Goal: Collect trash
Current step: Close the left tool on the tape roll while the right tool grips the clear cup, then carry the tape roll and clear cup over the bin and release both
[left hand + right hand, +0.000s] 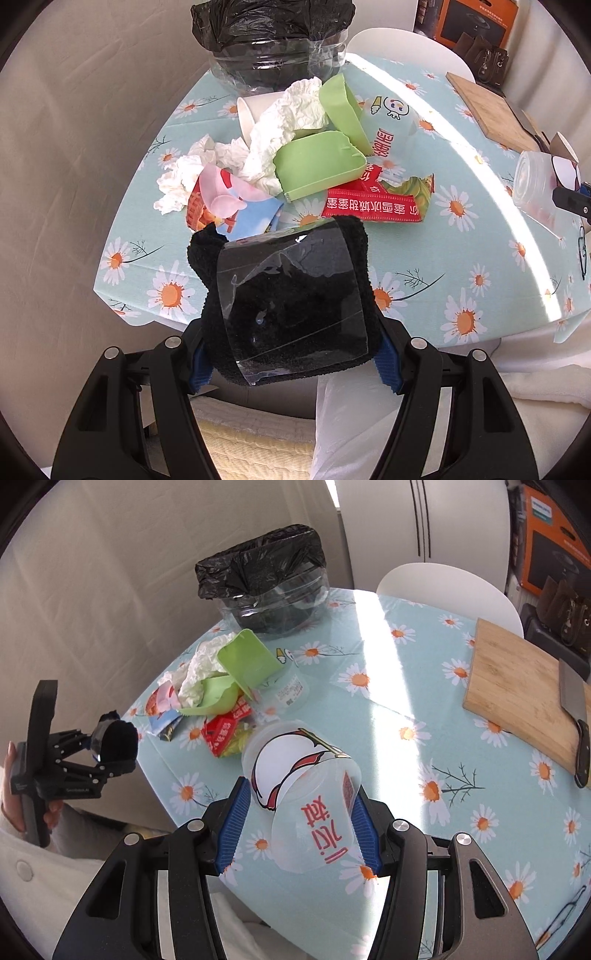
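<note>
My left gripper (293, 363) is shut on a black fuzzy bundle (291, 295) wrapped in clear plastic film, held over the near edge of the table; the left gripper (99, 753) also shows at the left of the right wrist view. My right gripper (297, 832) is shut on a translucent plastic cup (306, 786) with red characters, tilted above the tablecloth. A trash pile lies ahead: a green plastic box (317, 166), crumpled tissue (280, 125), a red wrapper (369, 210) and a paper cup (245, 114). A clear bin with a black bag (266, 579) stands behind it.
The round table (406, 686) has a daisy-print cloth. A second translucent cup (291, 690) lies beside the pile. A wooden cutting board (517, 686) with a cleaver (576, 716) sits at the right. A white chair (443, 587) stands behind the table.
</note>
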### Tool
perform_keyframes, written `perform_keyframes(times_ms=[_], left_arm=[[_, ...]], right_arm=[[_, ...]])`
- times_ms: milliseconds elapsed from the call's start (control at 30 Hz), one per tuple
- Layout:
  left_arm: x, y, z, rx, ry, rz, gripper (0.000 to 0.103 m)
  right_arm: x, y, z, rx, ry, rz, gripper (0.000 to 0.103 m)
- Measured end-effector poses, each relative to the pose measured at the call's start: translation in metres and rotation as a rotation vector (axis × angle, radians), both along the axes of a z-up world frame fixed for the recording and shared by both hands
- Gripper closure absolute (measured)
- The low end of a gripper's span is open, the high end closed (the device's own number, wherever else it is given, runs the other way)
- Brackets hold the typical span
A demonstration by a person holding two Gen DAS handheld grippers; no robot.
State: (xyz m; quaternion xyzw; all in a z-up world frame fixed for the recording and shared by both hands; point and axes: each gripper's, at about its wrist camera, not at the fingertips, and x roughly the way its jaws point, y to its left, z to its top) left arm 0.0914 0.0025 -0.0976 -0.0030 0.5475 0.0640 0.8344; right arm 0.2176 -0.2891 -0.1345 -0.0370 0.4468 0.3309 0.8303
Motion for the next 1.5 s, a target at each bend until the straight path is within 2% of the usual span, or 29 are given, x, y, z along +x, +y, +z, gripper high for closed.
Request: perform_keyframes(times_ms=[567, 800, 1133, 1500], left_arm=[[0.053, 0.038, 0.072, 0.048, -0.093, 0.016, 0.034], [0.087, 0.065, 0.093, 0.013, -0.139, 0.016, 0.034], [0.149, 0.097, 0.113, -0.021, -0.180, -0.079, 0.034], [0.207, 0.127, 0.137, -0.053, -0.241, -0.163, 0.034]], right_arm=[[-0.005, -0.049, 0.014, 0.065, -0.044, -0.101, 0.053], [0.000, -0.048, 0.034, 0.068, -0.088, -0.150, 0.053], [0.031, -0.012, 0.069, 0.039, -0.140, -0.210, 0.053], [0.065, 0.067, 0.120, 0.027, -0.256, -0.185, 0.052]])
